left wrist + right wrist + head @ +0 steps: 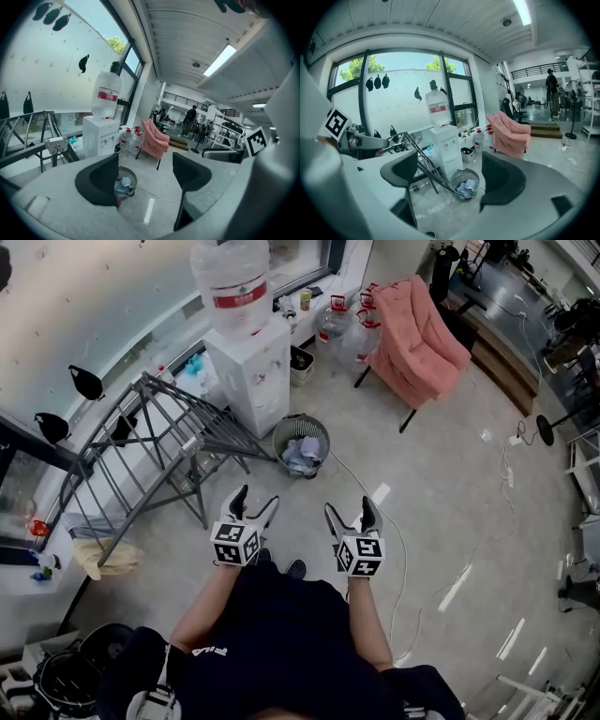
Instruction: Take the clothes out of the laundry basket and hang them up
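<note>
Drying rack: a grey metal frame [148, 382] stands at the far left, along the window wall, with its bars slanting down towards me.
Yellow cloth: a crumpled piece [103, 559] lies low down by the rack's near end.
Water dispenser: a white cabinet [251, 381] with a large bottle [232, 277] on top stands just right of the rack, against the wall.
Left tool: I hold my left tool [255, 499] out in front of me over the floor. Its jaws are spread wide with only air between them. In the left gripper view the basket shows far beyond, at the edge of the left jaw.
Laundry basket: a round wire-mesh basket [301, 425] sits on the floor just in front of the dispenser and at the foot of the rack. It is ahead of both tools and well apart from them.
Clothes: light blue and white pieces [302, 456] are bunched inside the basket.
Right tool: my right tool [349, 509] is level with the left one. Its jaws are spread wide and hold nothing. In the right gripper view the basket shows in the gap, far off.
Armchair: a pink one [412, 343] stands at the far right, beyond the basket.
</note>
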Available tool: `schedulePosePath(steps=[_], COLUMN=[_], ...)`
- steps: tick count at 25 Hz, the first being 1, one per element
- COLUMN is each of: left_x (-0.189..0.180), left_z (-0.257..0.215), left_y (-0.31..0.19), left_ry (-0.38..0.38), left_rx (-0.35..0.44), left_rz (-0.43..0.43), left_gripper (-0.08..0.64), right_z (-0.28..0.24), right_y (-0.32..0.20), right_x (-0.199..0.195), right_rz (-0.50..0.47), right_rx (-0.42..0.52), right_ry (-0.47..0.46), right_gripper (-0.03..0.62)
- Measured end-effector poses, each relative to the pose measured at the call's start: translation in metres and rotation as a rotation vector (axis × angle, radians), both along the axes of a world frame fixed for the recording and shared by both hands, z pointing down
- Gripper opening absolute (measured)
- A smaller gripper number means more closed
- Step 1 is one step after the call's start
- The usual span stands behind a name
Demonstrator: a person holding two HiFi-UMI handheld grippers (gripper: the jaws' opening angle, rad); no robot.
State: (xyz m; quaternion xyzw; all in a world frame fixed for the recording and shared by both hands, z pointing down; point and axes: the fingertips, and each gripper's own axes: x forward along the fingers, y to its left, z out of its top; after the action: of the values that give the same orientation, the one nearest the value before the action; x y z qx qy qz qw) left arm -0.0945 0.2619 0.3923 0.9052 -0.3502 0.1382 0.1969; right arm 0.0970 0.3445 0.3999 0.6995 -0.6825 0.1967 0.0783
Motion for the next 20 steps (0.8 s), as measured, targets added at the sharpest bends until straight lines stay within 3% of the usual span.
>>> schedulePosePath(steps=[10,20], left_x=[0.002,0.039], left_z=[0.027,0.068], left_y=[-0.011,-0.110], left_ry=[-0.009,0.009], left_rx=[-0.069,-0.149], left_rz=[-0.013,0.009], left_gripper=[0.347,0.345], right_z=[0.027,0.075], right_y=[-0.016,-0.109], right_x=[0.008,0.034], right_rz=[-0.013,-0.036], right_rx=[-0.034,-0.134], right_ry=[-0.069,-0.075], right_gripper=[0.423,0.423])
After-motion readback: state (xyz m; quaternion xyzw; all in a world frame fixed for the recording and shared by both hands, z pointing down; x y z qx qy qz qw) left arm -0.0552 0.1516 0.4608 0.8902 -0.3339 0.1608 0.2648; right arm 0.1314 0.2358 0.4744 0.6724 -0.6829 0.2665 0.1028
